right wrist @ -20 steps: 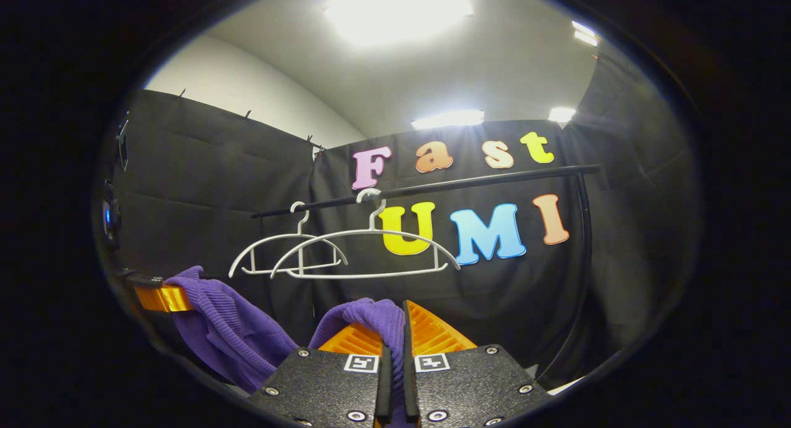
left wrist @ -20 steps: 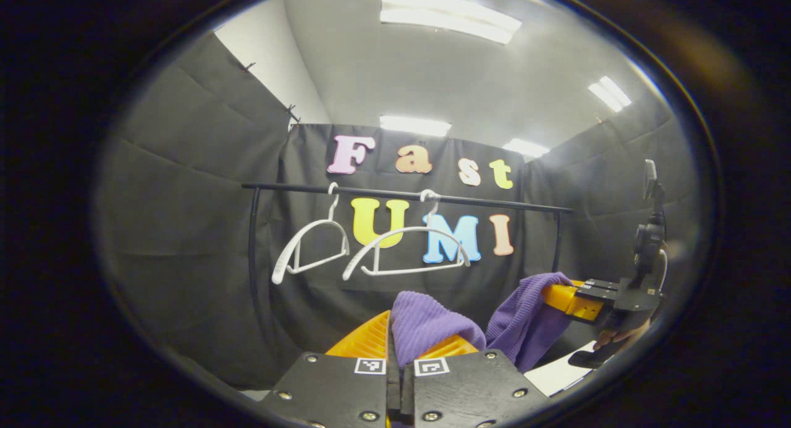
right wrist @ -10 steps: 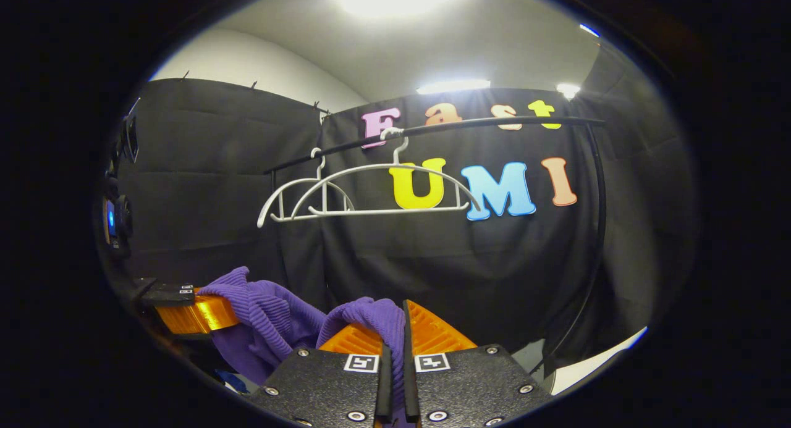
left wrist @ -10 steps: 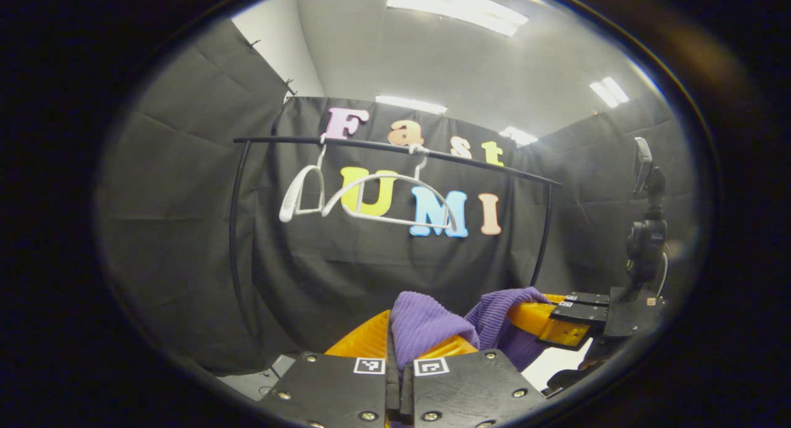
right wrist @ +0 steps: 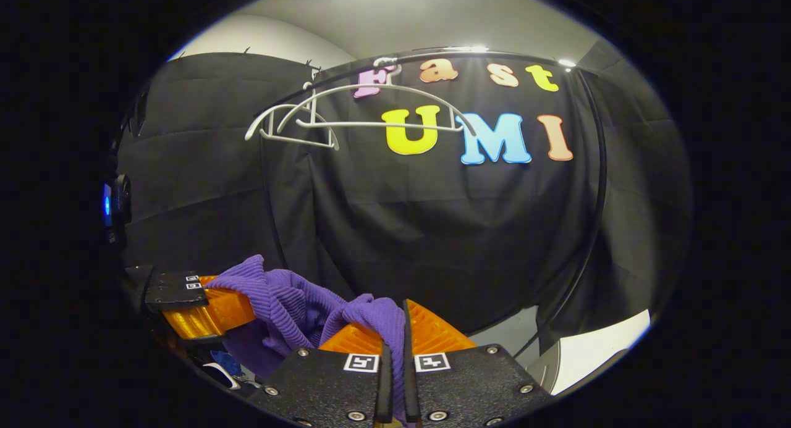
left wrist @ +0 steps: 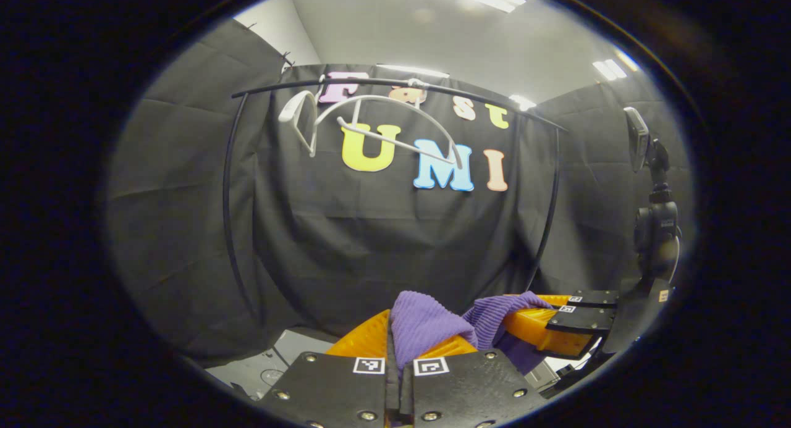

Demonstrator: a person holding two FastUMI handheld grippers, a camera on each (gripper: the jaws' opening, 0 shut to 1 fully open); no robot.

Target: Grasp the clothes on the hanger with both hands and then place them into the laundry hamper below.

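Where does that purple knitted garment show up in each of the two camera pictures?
Left gripper view: the purple garment sits bottom centre, clamped in the left gripper, stretching right to the right gripper.
Right gripper view: the garment lies lower left of centre.
Shared landmark: the white hangers on the rail.

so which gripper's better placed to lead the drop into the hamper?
Neither clearly. Left gripper and right gripper are each shut on the purple garment, side by side at similar height below the hangers. Hamper unseen.
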